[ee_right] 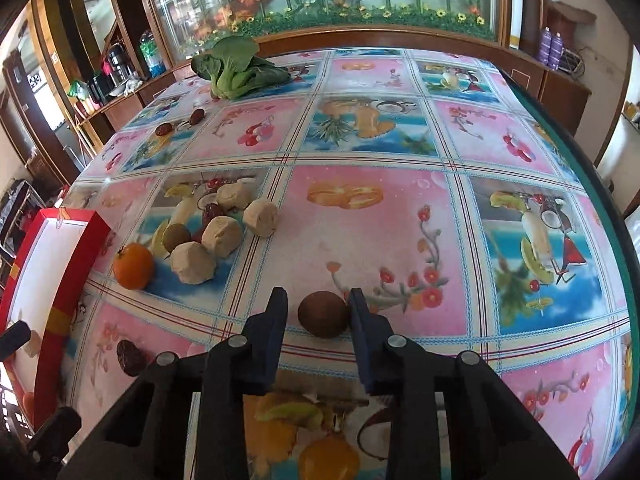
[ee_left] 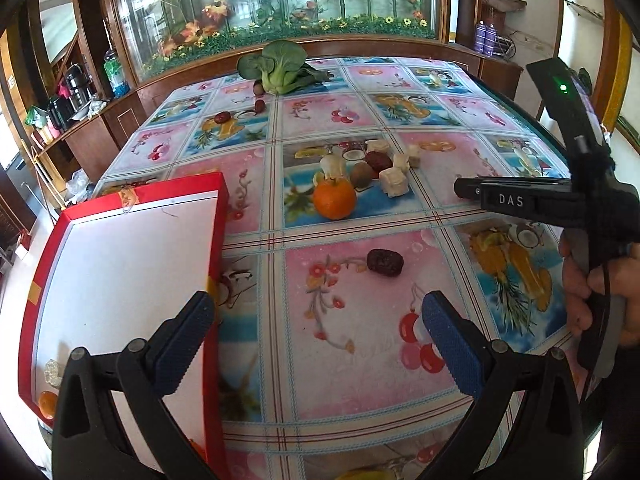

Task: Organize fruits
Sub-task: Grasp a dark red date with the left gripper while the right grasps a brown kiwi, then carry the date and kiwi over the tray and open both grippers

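Tabletop (ee_right: 400, 240): right claw (ee_right: 316, 312) part-closed around brown kiwi (ee_right: 322, 314), touching one side only; left claw (ee_left: 316, 340) spread wide, empty

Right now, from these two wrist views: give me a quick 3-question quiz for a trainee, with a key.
1. True or false: the greens lie on the table, outside the red box.
2. What lies between the fingers of the right gripper? A orange, B kiwi, C mushroom.
3. Which dark fruit lies alone ahead of the left gripper?
Key: 1 true. 2 B. 3 date.
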`<control>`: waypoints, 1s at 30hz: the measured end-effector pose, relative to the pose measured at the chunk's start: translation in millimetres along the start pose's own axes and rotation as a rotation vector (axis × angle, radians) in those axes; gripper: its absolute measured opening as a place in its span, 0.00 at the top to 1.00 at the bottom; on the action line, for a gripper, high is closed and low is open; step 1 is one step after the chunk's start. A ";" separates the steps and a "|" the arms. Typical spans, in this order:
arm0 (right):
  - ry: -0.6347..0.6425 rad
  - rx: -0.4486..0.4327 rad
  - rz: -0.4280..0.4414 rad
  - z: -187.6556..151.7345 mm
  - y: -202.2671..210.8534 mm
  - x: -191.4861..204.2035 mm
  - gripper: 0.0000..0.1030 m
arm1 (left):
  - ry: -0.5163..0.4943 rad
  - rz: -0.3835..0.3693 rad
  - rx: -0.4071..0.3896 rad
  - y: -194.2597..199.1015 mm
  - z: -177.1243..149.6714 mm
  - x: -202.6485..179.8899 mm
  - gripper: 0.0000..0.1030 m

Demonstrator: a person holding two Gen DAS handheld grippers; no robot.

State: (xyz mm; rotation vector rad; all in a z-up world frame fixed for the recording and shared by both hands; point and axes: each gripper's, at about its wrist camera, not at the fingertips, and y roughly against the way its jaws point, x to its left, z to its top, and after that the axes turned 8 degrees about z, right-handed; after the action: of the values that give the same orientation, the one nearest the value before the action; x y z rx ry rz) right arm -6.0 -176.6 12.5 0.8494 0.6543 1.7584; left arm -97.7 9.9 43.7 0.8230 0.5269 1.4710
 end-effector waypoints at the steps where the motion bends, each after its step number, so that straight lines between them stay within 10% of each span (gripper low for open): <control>1: 0.005 -0.003 0.002 -2.1 0.7 -0.4 0.77 | 0.001 -0.001 0.004 -2.7 1.2 -1.6 0.00; 30: -0.006 -0.069 0.075 -2.9 8.8 -1.1 0.77 | 0.049 -0.059 0.018 -53.2 16.7 -22.9 0.64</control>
State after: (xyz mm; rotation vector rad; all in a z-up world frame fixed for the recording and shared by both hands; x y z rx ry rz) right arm -13.0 -180.5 17.2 0.8414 0.5606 1.8344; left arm -51.9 -10.6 10.3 0.7809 0.5972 1.4372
